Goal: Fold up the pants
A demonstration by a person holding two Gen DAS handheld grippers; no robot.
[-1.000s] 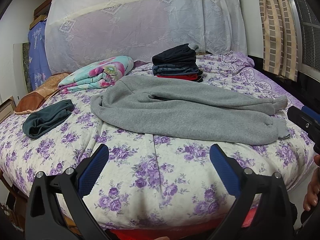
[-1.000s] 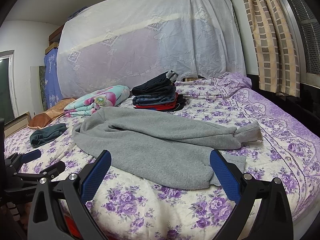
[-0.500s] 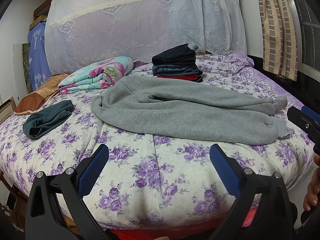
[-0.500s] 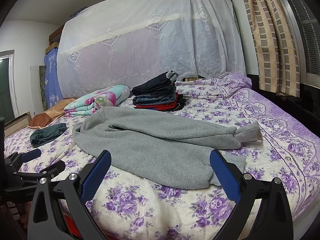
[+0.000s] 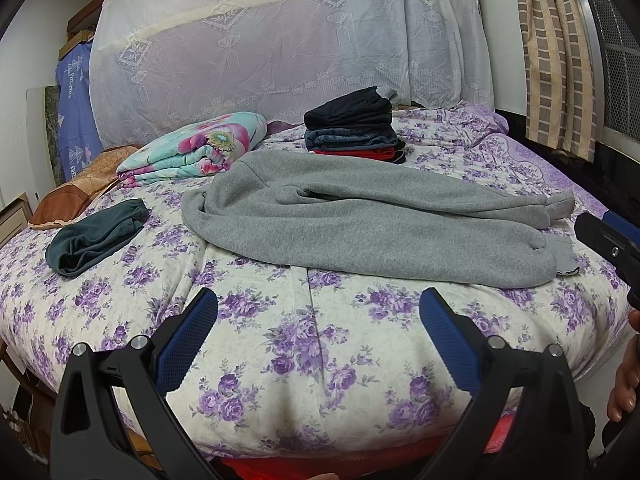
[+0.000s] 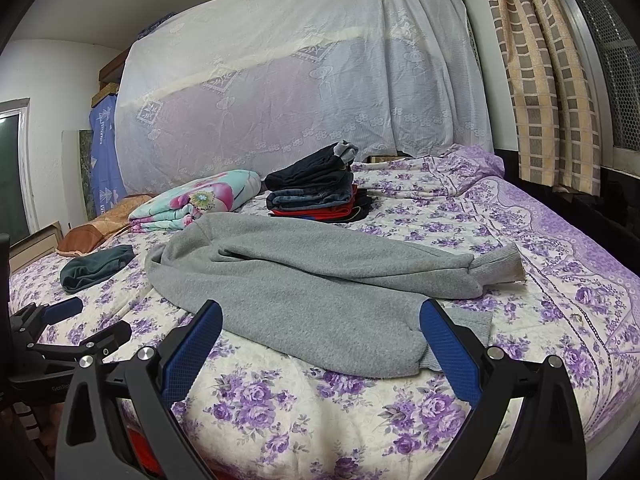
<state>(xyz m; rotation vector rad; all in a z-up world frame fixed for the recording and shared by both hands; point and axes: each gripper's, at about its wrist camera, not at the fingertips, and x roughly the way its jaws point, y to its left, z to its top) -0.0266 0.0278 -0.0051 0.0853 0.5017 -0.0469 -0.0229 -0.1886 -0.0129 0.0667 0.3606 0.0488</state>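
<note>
Pants (image 5: 360,224), grey and fleecy, lie spread across the bed (image 5: 304,344) in front of us, waistband toward nine o'clock and the two cuffed legs running out toward three o'clock, one leg partly over the other. We hold the left claw (image 5: 318,336) above the near edge of the bed, its blue pads spread wide with nothing between them. Our right claw (image 6: 320,340) is likewise wide open and empty, hanging just short of the near leg's cuff, which shows between its fingers. At twelve o'clock beyond the pants sits a stack of folded clothes (image 5: 354,128), dark on top and red at the bottom. At ten o'clock lies a folded flowered blanket (image 5: 196,152), and at nine o'clock a small dark green garment (image 5: 96,242). A white lace sheet (image 5: 280,40) hangs behind the bed.
</note>
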